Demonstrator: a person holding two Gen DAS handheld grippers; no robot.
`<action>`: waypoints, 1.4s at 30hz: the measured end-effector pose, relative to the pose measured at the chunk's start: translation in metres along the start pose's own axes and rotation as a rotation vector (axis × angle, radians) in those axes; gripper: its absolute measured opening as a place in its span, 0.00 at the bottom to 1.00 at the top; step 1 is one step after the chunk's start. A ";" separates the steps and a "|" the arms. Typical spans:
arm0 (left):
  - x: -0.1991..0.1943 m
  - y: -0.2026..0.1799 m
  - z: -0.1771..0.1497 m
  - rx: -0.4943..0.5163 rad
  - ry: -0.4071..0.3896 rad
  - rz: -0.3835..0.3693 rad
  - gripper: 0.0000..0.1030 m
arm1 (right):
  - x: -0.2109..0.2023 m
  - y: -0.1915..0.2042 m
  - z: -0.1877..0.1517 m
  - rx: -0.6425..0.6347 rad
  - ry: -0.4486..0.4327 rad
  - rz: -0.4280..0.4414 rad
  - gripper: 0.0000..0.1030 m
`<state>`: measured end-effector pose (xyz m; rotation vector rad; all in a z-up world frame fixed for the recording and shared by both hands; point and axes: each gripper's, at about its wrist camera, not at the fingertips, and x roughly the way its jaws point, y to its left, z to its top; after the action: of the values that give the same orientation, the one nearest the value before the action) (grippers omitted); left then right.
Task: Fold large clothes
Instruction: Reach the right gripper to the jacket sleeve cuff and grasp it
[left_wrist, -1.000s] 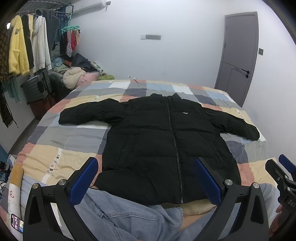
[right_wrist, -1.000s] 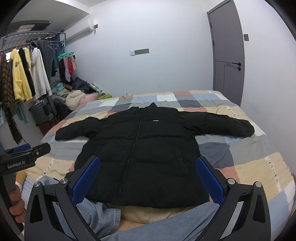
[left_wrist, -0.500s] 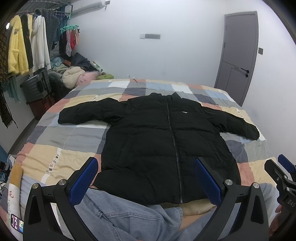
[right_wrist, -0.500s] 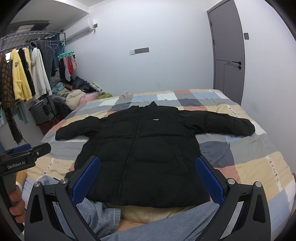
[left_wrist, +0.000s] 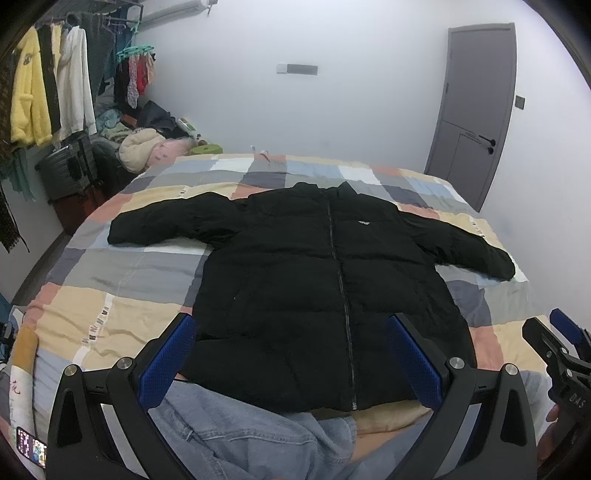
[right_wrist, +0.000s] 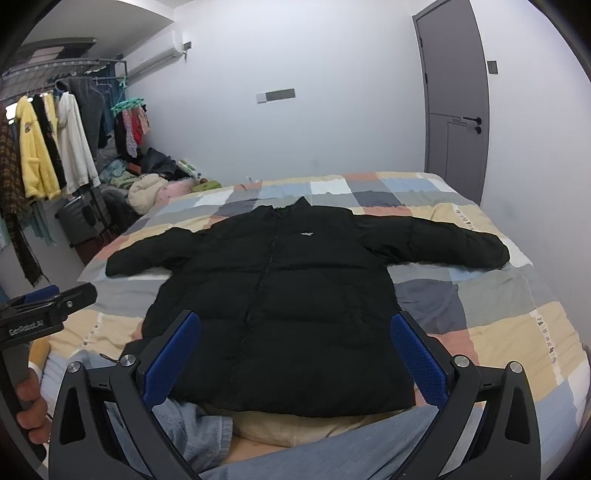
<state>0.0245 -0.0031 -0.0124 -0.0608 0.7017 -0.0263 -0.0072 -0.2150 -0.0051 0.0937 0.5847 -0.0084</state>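
Your black puffer jacket (left_wrist: 314, 280) (right_wrist: 280, 295) lies flat, face up and zipped, on the patchwork bedspread, sleeves spread left and right, collar far, hem nearest you.

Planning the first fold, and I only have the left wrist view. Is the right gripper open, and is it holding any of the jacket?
Observer: The right gripper is open, its blue pads spread wide with nothing between them. The black jacket lies flat ahead of it, not gripped.
Operator: Is there bed beyond the sleeve on my right?
Observer: Yes. That cuff stops short of the edge, and the checked bedspread runs on past it.
Operator: How does my left gripper sit, seen from outside?
Observer: The left gripper shows at the right view's left edge, held in a hand, off to the side of the jacket and not touching it.
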 end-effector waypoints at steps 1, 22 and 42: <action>0.004 -0.001 0.001 -0.007 0.004 -0.001 1.00 | 0.002 -0.002 0.002 0.008 0.005 -0.001 1.00; 0.085 -0.047 0.094 0.041 -0.093 -0.179 1.00 | 0.058 -0.104 0.066 0.060 -0.069 -0.059 1.00; 0.238 -0.026 0.065 -0.028 -0.012 -0.142 1.00 | 0.231 -0.357 0.052 0.471 -0.016 -0.123 1.00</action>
<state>0.2478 -0.0364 -0.1147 -0.1375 0.6850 -0.1522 0.2017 -0.5709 -0.1196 0.5142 0.5630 -0.2673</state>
